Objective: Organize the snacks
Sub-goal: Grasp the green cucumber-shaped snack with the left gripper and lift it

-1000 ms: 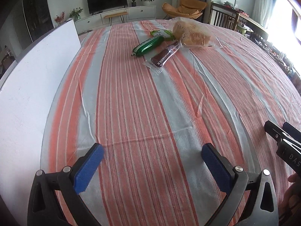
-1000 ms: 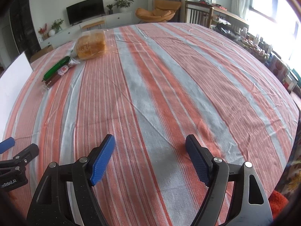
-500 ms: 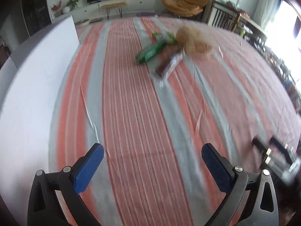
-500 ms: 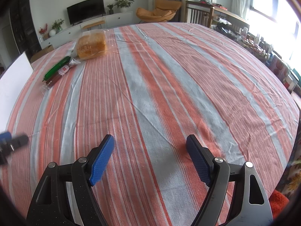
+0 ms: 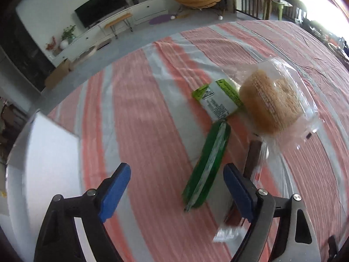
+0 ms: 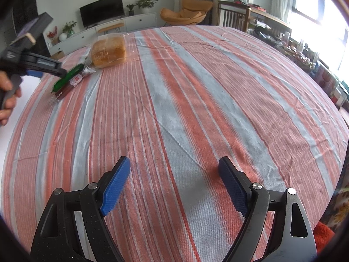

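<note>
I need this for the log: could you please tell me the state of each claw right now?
Left claw: open, holding nothing, over the green snack pack.
Right claw: open, empty, above the striped tablecloth.

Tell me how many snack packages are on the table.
4, clustered together: bagged bread farthest right, light green packet beside it, dark green pack nearer, brown bar right of that. More could be hidden underneath.
</note>
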A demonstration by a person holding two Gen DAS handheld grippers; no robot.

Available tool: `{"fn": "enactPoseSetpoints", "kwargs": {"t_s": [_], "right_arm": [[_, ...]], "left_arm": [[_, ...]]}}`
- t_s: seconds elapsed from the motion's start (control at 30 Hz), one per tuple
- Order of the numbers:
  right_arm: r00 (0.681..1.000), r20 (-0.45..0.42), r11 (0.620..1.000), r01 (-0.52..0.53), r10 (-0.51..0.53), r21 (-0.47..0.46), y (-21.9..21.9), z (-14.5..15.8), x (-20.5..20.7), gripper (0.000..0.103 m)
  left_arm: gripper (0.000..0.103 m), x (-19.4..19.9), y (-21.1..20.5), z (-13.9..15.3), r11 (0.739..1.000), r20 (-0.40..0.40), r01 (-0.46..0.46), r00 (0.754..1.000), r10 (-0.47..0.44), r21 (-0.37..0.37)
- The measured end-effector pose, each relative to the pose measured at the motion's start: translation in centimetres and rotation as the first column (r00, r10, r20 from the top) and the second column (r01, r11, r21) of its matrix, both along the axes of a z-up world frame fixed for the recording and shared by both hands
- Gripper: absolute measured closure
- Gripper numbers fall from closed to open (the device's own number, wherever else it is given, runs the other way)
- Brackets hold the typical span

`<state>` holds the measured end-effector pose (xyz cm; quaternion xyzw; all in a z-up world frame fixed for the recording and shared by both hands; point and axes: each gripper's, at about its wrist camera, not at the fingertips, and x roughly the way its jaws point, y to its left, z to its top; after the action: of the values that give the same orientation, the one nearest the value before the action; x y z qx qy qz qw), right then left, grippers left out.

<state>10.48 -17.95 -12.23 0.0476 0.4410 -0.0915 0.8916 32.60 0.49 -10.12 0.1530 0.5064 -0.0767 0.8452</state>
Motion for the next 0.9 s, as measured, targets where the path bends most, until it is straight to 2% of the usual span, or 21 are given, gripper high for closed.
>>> {"fn": "enactPoseSetpoints", "kwargs": {"t_s": [0.03, 0.07, 0.1, 0.13, 0.17, 0.2, 0.33, 0.37, 0.47, 0.53, 0.63, 0.73, 0.9], "right_arm": [[1.000, 0.000, 1.000, 0.000, 0.000, 0.000, 0.0, 0.0, 0.0, 0.017], [1.000, -0.001, 1.000, -0.001, 0.001, 0.000, 0.1, 0.0, 0.1, 0.017], [1.000, -0.001, 1.000, -0.001, 0.001, 0.000, 0.0, 0.0, 0.1, 0.016], [1.000, -0.002, 1.000, -0.003, 0.003, 0.000, 0.1, 0.0, 0.1, 0.016], [1.000, -0.003, 1.000, -0.004, 0.004, -0.001, 0.1, 0.0, 0.1, 0.015], [1.000, -0.004, 1.000, -0.005, 0.005, -0.001, 0.2, 0.0, 0.2, 0.015], [1.000, -0.005, 1.000, -0.006, 0.006, -0.003, 0.3, 0.0, 0.3, 0.015], [1.000, -0.005, 1.000, -0.006, 0.006, -0.002, 0.3, 0.0, 0.2, 0.015], [1.000, -0.005, 1.000, -0.008, 0.008, -0.001, 0.3, 0.0, 0.2, 0.015], [1.000, -0.005, 1.000, -0.009, 0.009, -0.001, 0.3, 0.0, 0.2, 0.015], [1.000, -0.005, 1.000, -0.009, 0.009, -0.001, 0.3, 0.0, 0.2, 0.015], [1.000, -0.005, 1.000, -0.009, 0.009, -0.001, 0.4, 0.0, 0.2, 0.014], [1.000, -0.005, 1.000, -0.009, 0.009, -0.001, 0.3, 0.0, 0.2, 0.014]], "left_arm": [[0.020, 0.5, -0.3, -0.6, 1.000, -0.017, 0.017, 1.000, -0.017, -0.021], [0.031, 0.7, -0.5, -1.1, 0.999, -0.033, 0.025, 0.999, -0.026, -0.034], [0.046, 0.9, -0.5, -1.5, 0.998, -0.057, 0.032, 0.998, -0.036, -0.061], [0.058, 0.8, -0.1, -1.3, 0.990, -0.048, 0.031, 0.998, -0.038, -0.141], [0.074, 0.8, -0.1, -1.3, 0.985, -0.069, 0.021, 0.997, -0.033, -0.174], [0.081, 0.5, 0.0, -1.2, 0.981, -0.062, 0.002, 0.998, -0.014, -0.193], [0.081, -3.3, -1.1, -1.3, 0.968, -0.052, 0.050, 0.997, -0.065, -0.245], [0.081, -4.5, -1.3, -1.3, 0.959, -0.064, 0.052, 0.995, -0.073, -0.277], [0.081, -8.7, -0.9, -1.5, 0.921, -0.110, -0.012, 0.993, -0.034, -0.389], [0.081, -11.6, 0.0, -1.7, 0.898, -0.133, -0.073, 0.991, 0.016, -0.433], [0.081, -15.7, 2.3, -1.7, 0.884, -0.128, -0.173, 0.983, 0.129, -0.435], [0.081, -17.8, 4.7, -1.4, 0.892, -0.099, -0.219, 0.976, 0.196, -0.396], [0.080, -18.3, 6.2, -1.9, 0.914, -0.039, -0.226, 0.973, 0.226, -0.336]]}}
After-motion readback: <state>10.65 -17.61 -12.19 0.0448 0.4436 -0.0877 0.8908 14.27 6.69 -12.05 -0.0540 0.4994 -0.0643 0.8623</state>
